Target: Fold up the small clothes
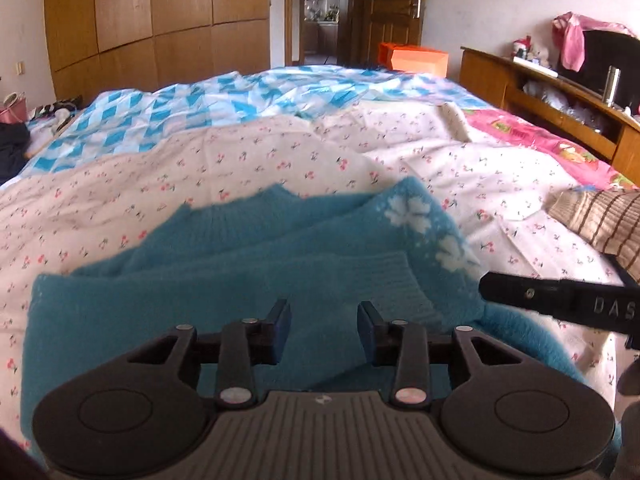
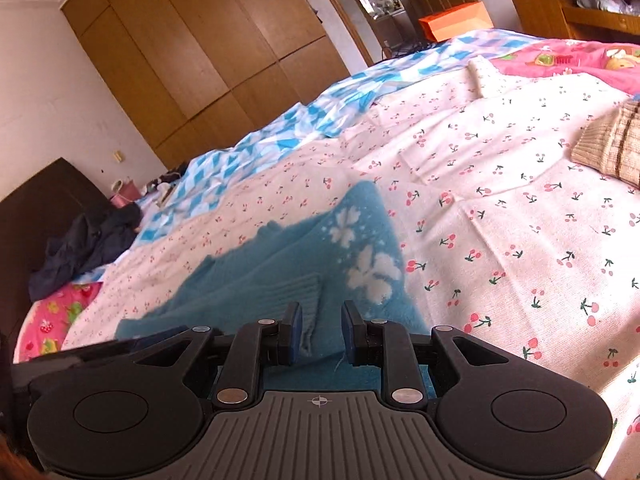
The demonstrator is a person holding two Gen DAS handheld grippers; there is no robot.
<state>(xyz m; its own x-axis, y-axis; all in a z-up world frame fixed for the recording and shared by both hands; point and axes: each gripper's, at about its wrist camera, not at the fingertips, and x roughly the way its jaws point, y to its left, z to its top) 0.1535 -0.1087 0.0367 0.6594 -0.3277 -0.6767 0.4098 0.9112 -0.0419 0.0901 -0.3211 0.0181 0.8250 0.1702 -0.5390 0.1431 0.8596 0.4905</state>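
Note:
A small teal knitted sweater (image 1: 248,264) with white flower marks lies partly folded on the cherry-print sheet (image 1: 160,184); it also shows in the right wrist view (image 2: 280,272). My left gripper (image 1: 323,330) is open, low over the sweater's near part, with a ribbed cuff between and beyond the fingers. My right gripper (image 2: 320,334) is open over the sweater's near right edge, next to the flower marks. In the left wrist view the right gripper's finger (image 1: 560,296) reaches in from the right beside the sweater.
A beige striped knit (image 1: 600,216) lies on the sheet to the right; it also shows in the right wrist view (image 2: 612,148). A blue checked cover (image 1: 200,108) and a pink quilt (image 1: 540,140) lie farther back. A wooden shelf unit (image 1: 560,96) stands right, wardrobes (image 1: 152,12) behind.

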